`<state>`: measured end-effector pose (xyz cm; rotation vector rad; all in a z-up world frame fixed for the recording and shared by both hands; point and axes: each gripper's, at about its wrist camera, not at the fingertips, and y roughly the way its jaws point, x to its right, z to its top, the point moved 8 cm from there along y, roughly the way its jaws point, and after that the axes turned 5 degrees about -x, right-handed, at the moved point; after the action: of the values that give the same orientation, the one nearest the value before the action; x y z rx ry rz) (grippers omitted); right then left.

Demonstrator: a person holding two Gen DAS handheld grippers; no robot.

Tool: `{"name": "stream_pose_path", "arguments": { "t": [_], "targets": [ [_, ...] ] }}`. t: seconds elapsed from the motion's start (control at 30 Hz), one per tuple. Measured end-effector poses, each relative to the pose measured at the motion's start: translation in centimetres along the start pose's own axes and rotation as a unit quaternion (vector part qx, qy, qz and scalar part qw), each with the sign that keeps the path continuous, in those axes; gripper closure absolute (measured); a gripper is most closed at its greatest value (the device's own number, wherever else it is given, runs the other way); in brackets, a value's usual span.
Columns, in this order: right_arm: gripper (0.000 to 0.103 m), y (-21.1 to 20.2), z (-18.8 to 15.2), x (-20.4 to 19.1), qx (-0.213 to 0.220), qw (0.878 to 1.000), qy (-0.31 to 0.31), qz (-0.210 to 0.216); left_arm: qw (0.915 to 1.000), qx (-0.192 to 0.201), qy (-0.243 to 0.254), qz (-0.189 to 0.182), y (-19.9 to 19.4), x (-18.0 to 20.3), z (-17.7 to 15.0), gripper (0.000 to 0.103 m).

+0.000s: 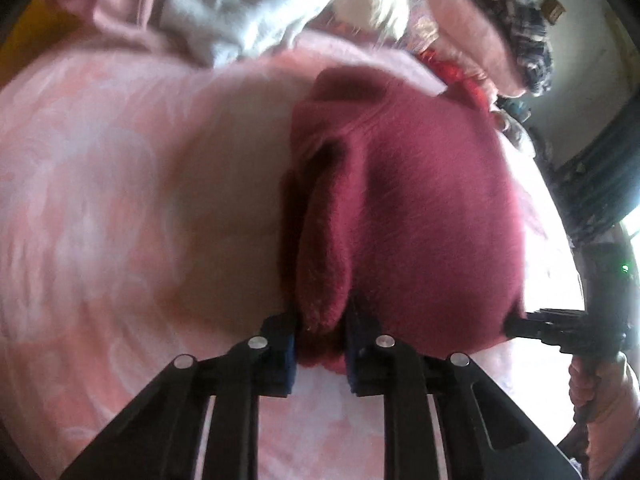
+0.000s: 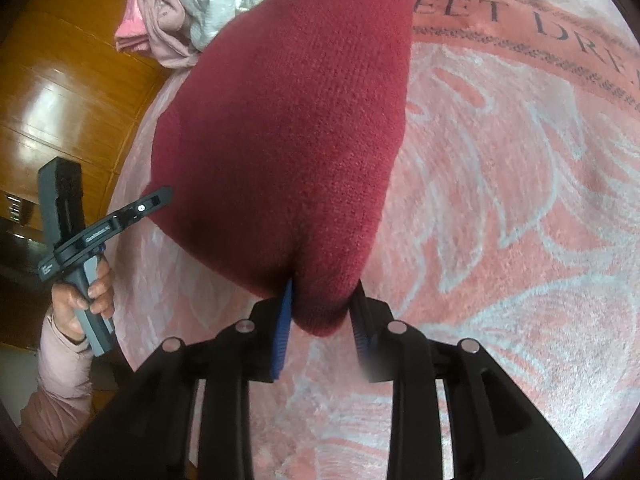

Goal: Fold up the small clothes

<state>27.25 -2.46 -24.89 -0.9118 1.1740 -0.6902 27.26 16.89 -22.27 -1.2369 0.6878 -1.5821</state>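
Note:
A dark red knitted garment (image 1: 420,208) lies partly on a pink patterned blanket (image 1: 120,200). In the left wrist view a thick fold of its near edge is pinched between the blue pads of my left gripper (image 1: 320,340), which is shut on it. The right gripper (image 1: 516,322) reaches the garment's right edge. In the right wrist view the garment (image 2: 288,120) hangs taut and narrows to a corner clamped in my right gripper (image 2: 322,316). The left gripper (image 2: 162,194) meets the cloth's left edge there, held by a hand (image 2: 80,300) in a pink sleeve.
A heap of white and pale pink clothes (image 1: 248,8) lies at the far edge of the blanket (image 2: 500,200), and shows again as a clothes heap (image 2: 200,0) at the top left. A plaid cloth (image 1: 516,20) sits at the upper right. A wooden surface (image 2: 60,80) borders the bed on the left.

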Motion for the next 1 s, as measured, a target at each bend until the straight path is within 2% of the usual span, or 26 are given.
{"name": "stream_pose_path", "arguments": {
  "t": [0.07, 0.17, 0.2, 0.23, 0.27, 0.33, 0.4, 0.43, 0.53, 0.6, 0.7, 0.8, 0.9, 0.93, 0.97, 1.0],
  "targets": [
    [0.075, 0.3, 0.0, -0.1, -0.002, 1.000, -0.001, -0.003, 0.9998, -0.003, -0.015, -0.012, 0.5, -0.6, 0.0, 0.084],
    [0.072, 0.0, 0.2, -0.4, -0.001, 1.000, -0.008, -0.003, 0.9997, -0.004, -0.009, -0.022, -0.1, -0.3, 0.2, 0.082],
    [0.067, -0.3, 0.3, -0.5, 0.003, 1.000, -0.006, 0.002, 0.9997, -0.008, -0.006, -0.022, -0.6, -0.1, 0.4, 0.077],
    [0.060, -0.5, 0.5, -0.6, 0.005, 1.000, -0.004, 0.007, 0.9997, -0.008, -0.007, -0.024, -1.1, -0.1, 0.7, 0.060],
    [0.059, -1.0, 0.6, -0.7, 0.005, 1.000, -0.007, 0.013, 0.9996, -0.008, -0.007, -0.027, -1.6, 0.0, 1.0, 0.045],
    [0.057, -2.2, 1.1, -0.4, 0.017, 1.000, -0.015, 0.014, 0.9996, 0.015, -0.001, -0.026, -3.2, 0.3, 2.4, 0.040],
    [0.048, -3.5, 1.8, -0.3, 0.033, 0.999, -0.018, 0.020, 0.9988, 0.032, 0.017, -0.034, -4.6, 1.4, 4.3, 0.031],
    [0.047, -4.1, 2.3, -0.1, 0.044, 0.999, -0.016, 0.020, 0.9985, 0.036, 0.023, -0.033, -4.7, 1.9, 5.0, 0.026],
    [0.047, -5.0, 3.3, 0.5, 0.056, 0.998, -0.009, 0.017, 0.9980, 0.046, 0.038, -0.022, -4.1, 3.9, 8.9, 0.023],
    [0.047, -5.0, 3.9, 0.8, 0.057, 0.998, -0.008, 0.016, 0.9982, 0.049, 0.033, -0.010, -2.6, 4.7, 11.7, 0.023],
    [0.047, -4.6, 4.5, 1.4, 0.063, 0.998, 0.001, 0.020, 0.9991, 0.038, 0.013, -0.009, 0.0, 5.0, 14.1, 0.023],
    [0.047, -4.2, 4.4, 2.0, 0.061, 0.998, 0.007, 0.028, 0.9995, 0.017, -0.003, -0.025, 2.2, 5.0, 14.5, 0.030],
    [0.047, -3.6, 4.2, 2.6, 0.057, 0.998, 0.010, 0.029, 0.9989, 0.018, -0.033, -0.028, 3.2, 4.4, 15.1, 0.048],
    [0.047, -3.6, 4.1, 2.8, 0.055, 0.998, 0.010, 0.030, 0.9982, 0.022, -0.045, -0.033, 3.3, 4.2, 15.3, 0.059],
    [0.047, -3.4, 4.1, 2.8, 0.054, 0.998, 0.011, 0.030, 0.9976, 0.027, -0.052, -0.036, 3.2, 4.2, 15.6, 0.074],
    [0.047, -3.3, 4.0, 2.9, 0.052, 0.998, 0.011, 0.029, 0.9969, 0.035, -0.053, -0.045, 3.0, 4.6, 16.0, 0.084]
  ]
}}
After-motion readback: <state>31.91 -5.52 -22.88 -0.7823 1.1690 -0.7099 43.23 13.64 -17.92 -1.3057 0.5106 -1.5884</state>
